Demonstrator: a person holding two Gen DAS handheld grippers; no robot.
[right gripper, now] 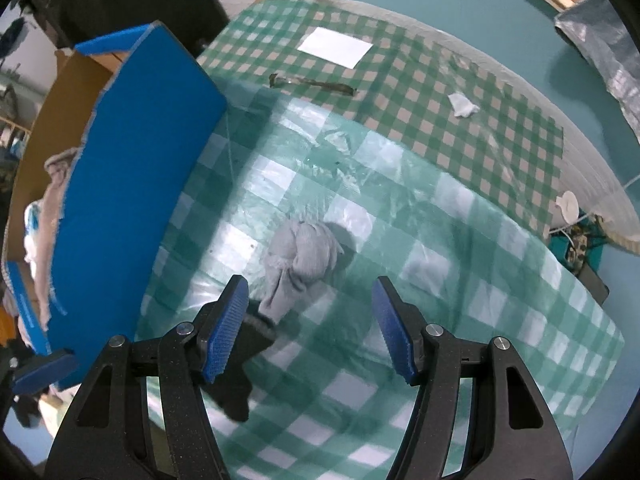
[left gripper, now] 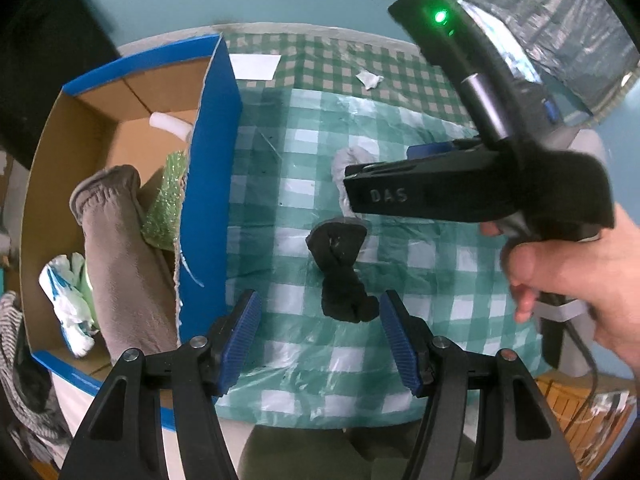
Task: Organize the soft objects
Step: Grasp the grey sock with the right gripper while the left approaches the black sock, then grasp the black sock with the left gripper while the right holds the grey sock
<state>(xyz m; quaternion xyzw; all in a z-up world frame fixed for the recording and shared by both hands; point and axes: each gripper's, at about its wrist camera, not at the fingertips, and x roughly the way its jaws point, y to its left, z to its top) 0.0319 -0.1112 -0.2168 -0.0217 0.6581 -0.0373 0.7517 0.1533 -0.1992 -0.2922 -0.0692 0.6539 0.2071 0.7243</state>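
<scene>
A black sock (left gripper: 340, 268) lies bunched on the green checked tablecloth (left gripper: 420, 312). My left gripper (left gripper: 320, 340) hangs over it pointing down, open, its blue pads either side of the sock's near end and apart from it. Beyond lies a grey sock (right gripper: 300, 264), knotted into a lump. My right gripper (right gripper: 312, 328) is open just above it, with nothing between its fingers. The black sock (right gripper: 244, 368) shows again behind the right gripper's left finger. In the left wrist view a hand (left gripper: 568, 272) holds the right tool, which hides most of the grey sock (left gripper: 344, 164).
A blue-sided cardboard box (left gripper: 212, 184) stands at the left, holding a grey-brown cloth (left gripper: 116, 256), green bubble wrap (left gripper: 168, 204), a white and blue bag (left gripper: 68, 300) and a white tube (left gripper: 170, 126). A white sheet (right gripper: 336, 46) and a paper scrap (right gripper: 462, 105) lie farther back.
</scene>
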